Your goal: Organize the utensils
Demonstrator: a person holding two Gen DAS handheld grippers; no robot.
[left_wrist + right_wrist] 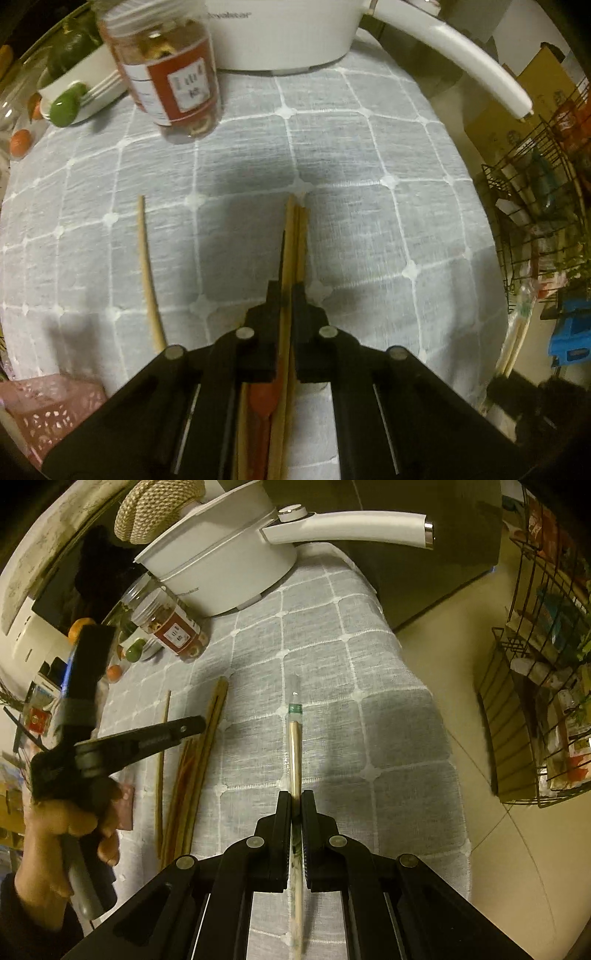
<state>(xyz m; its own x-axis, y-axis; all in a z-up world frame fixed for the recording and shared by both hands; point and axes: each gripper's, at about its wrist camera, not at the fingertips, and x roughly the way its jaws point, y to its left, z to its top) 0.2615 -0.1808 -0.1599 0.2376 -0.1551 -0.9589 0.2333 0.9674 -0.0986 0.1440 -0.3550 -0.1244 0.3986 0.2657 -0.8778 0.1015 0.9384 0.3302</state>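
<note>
My left gripper [287, 291] is shut on a bundle of wooden chopsticks [295, 240] that points forward over the checked tablecloth [369, 221]. A red wrapper [263, 400] lies under the bundle near the jaws. A single chopstick [147, 273] lies on the cloth to its left. My right gripper [294, 799] is shut on a pair of chopsticks in a clear plastic sleeve [294, 746]. In the right wrist view the left gripper [192, 725] hovers over the bundle [201, 760], with the single chopstick [161, 760] beside it.
A white pot [280, 33] with a long handle [461, 55] stands at the far edge. A jar with a red label [166, 70] and a bowl of fruit [81, 88] stand at the far left. A pink perforated holder [51, 413] is near left. A wire rack [535, 701] stands right of the table.
</note>
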